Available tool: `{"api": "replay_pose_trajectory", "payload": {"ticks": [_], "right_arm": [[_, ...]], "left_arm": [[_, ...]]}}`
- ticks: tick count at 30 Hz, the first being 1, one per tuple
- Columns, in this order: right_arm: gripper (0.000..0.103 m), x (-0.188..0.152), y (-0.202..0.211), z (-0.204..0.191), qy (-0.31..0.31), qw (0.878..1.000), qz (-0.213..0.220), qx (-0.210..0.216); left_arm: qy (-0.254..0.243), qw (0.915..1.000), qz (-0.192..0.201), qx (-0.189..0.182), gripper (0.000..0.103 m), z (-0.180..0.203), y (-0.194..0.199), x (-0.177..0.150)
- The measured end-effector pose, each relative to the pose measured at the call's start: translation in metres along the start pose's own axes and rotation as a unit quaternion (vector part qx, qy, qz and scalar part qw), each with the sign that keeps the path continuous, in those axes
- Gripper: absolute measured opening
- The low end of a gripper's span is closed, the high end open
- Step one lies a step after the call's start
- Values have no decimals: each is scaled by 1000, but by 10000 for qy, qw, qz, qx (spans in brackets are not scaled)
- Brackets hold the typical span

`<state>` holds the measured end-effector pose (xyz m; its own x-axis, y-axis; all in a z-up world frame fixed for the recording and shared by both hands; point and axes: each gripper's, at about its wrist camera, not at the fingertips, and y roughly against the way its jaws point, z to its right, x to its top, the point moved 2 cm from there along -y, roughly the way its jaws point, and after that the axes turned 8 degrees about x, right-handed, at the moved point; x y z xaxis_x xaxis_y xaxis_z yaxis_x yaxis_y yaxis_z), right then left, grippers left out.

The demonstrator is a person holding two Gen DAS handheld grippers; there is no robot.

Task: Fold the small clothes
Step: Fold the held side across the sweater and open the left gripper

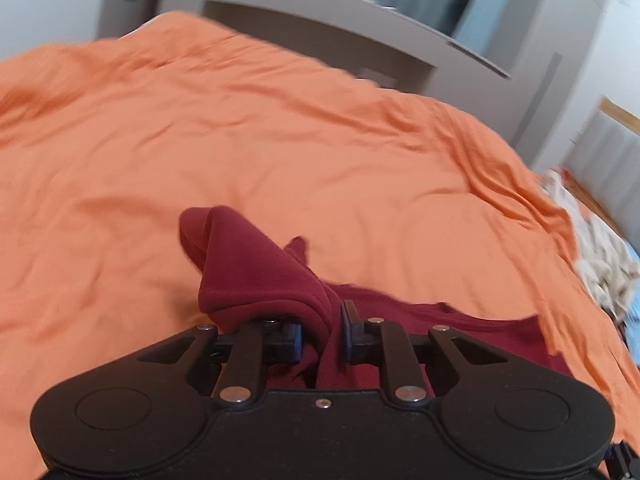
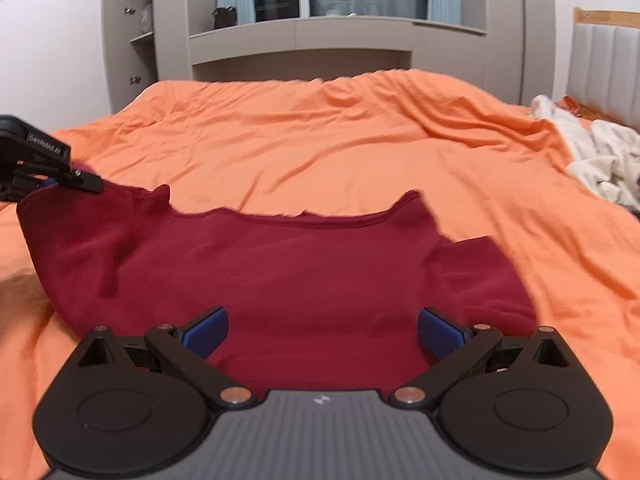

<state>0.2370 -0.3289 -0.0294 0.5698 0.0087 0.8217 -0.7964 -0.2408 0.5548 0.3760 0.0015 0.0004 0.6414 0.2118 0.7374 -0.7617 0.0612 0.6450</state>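
From your left wrist camera, your left gripper [image 1: 322, 336] has its jaws drawn in close on a bunched fold of the dark red garment [image 1: 256, 264]. The cloth is pinched between the blue-edged pads and rises in front of them as a rolled, peaked flap, while the rest of it trails off to the right, lying flat on the orange bedsheet [image 1: 200, 140]. The sheet is wrinkled and covers the whole bed. At the far right edge sits a crumpled pile of pale clothes [image 1: 600, 256]. Beyond the bed stands a grey built-in shelf unit [image 1: 320, 24] under a dark window.

From your right wrist camera, your right gripper [image 2: 323, 334] is spread wide, its blue pads well apart, and it grips nothing; it hovers over the near hem of the dark red garment [image 2: 304, 272]. The garment lies spread across the orange bedsheet [image 2: 320, 136], neckline toward the far side and one short sleeve out to the right. Its left corner is lifted where your left gripper [image 2: 60, 178] enters from the left edge and holds the cloth. The pale clothes [image 2: 600, 160] lie at the right, near a padded headboard [image 2: 604, 64].
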Motion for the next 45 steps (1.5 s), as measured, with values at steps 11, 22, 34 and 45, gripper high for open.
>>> {"api": "replay_pose_trajectory", "payload": {"ticks": [11, 22, 34, 45], "right_arm": [[103, -4, 70, 53, -360, 9965, 150, -744], [103, -32, 103, 100, -1056, 9869, 83, -1217], [103, -26, 88, 92, -1194, 9898, 264, -734], [103, 19, 47, 75, -1709, 9818, 529, 641]], "left_arm": [[-1475, 9807, -14, -1285, 12, 169, 8, -8], [-1888, 9585, -1073, -1844, 23, 207, -28, -93], [-1334, 9695, -796, -1895, 95, 156, 11, -69], [-771, 9953, -521, -270, 102, 77, 5, -50]]}}
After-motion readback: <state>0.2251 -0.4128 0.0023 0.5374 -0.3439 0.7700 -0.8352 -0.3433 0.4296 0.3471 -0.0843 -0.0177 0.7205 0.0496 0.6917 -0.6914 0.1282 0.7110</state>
